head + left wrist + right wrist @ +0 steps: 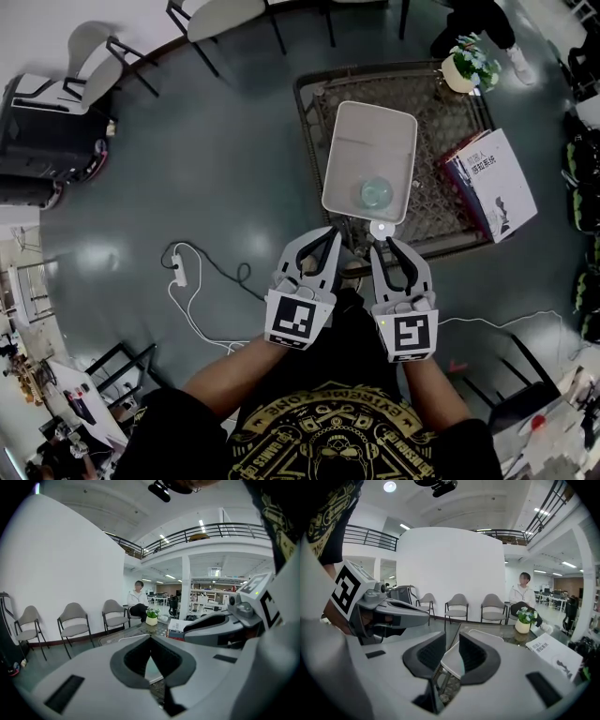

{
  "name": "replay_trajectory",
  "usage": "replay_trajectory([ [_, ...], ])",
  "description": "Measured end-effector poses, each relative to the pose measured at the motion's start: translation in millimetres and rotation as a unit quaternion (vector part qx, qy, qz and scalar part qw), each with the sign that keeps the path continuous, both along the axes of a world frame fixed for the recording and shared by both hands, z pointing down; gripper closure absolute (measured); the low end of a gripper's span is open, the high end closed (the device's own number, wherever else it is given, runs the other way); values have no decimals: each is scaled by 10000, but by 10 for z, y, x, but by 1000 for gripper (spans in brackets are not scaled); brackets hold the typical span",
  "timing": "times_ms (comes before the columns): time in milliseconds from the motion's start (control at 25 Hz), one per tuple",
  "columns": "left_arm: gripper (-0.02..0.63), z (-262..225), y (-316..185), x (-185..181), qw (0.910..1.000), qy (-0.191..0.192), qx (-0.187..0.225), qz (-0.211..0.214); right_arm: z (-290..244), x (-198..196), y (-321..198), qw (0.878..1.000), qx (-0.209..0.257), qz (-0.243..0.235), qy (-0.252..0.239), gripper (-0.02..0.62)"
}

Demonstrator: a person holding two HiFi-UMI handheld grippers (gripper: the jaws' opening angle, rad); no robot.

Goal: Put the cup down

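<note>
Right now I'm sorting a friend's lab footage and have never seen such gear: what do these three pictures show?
No robot: a person holds a two-jaw gripper in each hand. The head view looks down from a camera on their head. The other two come from cameras riding on the left gripper and the right gripper. On the table stand a white tray with a glass cup in it, a book and a potted plant. Nothing is held: the left jaws meet, the right stand slightly apart.

Clear cup (377,193) upright on tray (354,141)
</note>
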State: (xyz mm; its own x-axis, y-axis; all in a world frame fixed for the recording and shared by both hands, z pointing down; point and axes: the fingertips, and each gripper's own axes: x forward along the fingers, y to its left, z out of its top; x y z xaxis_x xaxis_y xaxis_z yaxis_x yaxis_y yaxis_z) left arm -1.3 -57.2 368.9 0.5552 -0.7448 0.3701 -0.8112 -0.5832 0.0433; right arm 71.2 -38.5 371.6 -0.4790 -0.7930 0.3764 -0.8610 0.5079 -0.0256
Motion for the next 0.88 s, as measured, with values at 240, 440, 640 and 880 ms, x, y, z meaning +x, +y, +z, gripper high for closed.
replay_trajectory([
  [240, 618, -90, 128, 74, 9998, 5, 66, 211, -121, 2, 51, 10000, 6, 8, -34, 568],
  [440, 617, -139, 214, 67, 9996, 33, 41, 267, -243, 13, 95, 10000, 5, -1, -100, 572],
  [640, 618, -229, 282, 51, 9996, 105, 34, 256, -341, 8, 170, 9999, -9, -7, -104, 582],
  [880, 618, -364, 354, 30, 9994, 189, 117, 280, -441, -27, 275, 9999, -17, 10, -141, 584],
])
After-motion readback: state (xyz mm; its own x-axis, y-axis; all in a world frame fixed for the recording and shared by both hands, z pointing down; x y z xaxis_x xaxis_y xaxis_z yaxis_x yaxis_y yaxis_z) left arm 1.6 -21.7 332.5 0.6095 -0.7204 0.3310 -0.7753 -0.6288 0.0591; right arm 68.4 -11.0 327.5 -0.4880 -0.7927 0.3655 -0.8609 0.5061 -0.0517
